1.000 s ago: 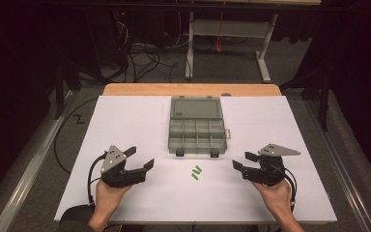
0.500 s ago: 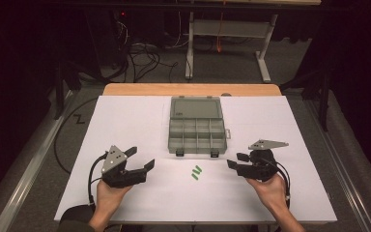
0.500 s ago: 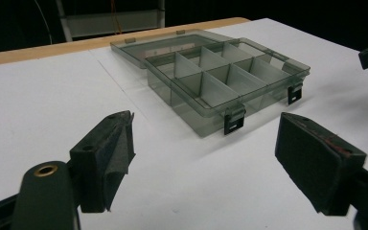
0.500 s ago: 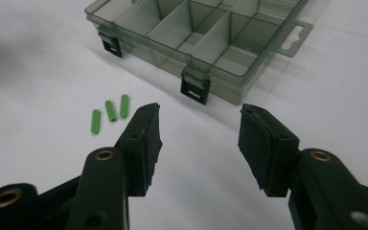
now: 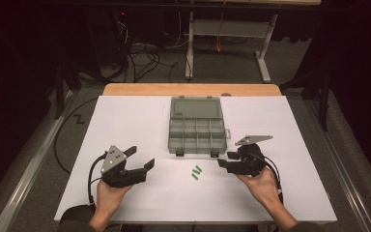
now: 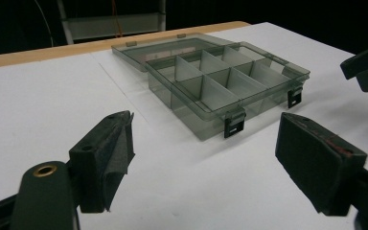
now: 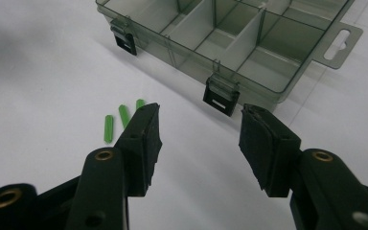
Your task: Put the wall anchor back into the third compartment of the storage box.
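A clear grey compartment box [image 5: 196, 135] [image 6: 220, 81] [image 7: 230, 33] lies open mid-table, its lid [image 5: 195, 107] flat behind it and its compartments bare. Three small green pieces [image 5: 196, 172] [image 7: 120, 120] lie on the white table in front of the box. My left gripper [image 5: 141, 157] [image 6: 203, 143] rests at the front left, open, pointing toward the box with nothing between its pads. My right gripper [image 5: 225, 159] [image 7: 201, 122] hovers just right of the green pieces, near the box's front right latch. It is open and has just been closing partway, with nothing between its jaws.
The white table top [image 5: 125, 121] ends in a wooden strip [image 5: 188, 89] at the far edge. Beyond it are a metal stand [image 5: 222, 29] and cables [image 5: 140, 53] on the dark floor. My right gripper's jaw tips [image 6: 366, 69] show at the left gripper view's right edge.
The right gripper has moved left toward the green pieces and the box's front corner, and its jaws stand narrower than before. The left gripper has stayed put.
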Tool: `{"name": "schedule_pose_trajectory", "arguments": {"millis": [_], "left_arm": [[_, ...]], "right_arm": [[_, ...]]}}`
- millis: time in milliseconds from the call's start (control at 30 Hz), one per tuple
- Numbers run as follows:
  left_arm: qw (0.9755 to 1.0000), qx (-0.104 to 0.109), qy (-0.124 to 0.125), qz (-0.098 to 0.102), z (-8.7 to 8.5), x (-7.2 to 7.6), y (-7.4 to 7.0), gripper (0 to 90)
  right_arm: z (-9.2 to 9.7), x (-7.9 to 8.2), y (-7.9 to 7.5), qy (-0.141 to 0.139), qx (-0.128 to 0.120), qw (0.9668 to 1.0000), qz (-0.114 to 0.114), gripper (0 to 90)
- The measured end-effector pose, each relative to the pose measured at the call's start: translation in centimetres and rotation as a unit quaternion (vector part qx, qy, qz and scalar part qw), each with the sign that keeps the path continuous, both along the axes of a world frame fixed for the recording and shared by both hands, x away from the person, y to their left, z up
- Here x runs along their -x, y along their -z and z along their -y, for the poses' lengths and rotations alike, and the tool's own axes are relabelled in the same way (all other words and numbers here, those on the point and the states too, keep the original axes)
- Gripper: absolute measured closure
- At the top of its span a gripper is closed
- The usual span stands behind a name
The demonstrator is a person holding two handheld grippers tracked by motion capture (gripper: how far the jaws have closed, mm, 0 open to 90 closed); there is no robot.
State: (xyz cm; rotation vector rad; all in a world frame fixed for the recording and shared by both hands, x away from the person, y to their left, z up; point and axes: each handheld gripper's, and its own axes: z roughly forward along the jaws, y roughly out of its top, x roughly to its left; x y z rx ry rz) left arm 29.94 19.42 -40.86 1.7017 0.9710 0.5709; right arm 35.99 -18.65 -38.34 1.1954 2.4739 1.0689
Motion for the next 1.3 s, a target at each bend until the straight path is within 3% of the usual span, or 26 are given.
{"name": "schedule_pose_trajectory", "arguments": {"millis": [333, 633, 1300], "left_arm": [[1.0, -0.002, 0.002, -0.002, 0.0, -0.1, 0.0, 21.2], [1.0, 0.004, -0.008, -0.002, -0.4, -0.1, 0.0, 21.2], [0.9999, 0.005, -0.01, -0.003, -0.5, -0.1, 0.0, 21.1]], "right_arm": [[-1.7, -0.7, -0.1, -0.013, 0.026, 0.9996, -0.001, 52.8], [-2.8, -1.5, 0.1, -0.02, 0.042, 0.9986, -0.026, 55.5], [-5.7, -2.8, 0.8, -0.052, 0.105, 0.9899, -0.079, 65.5]]}}
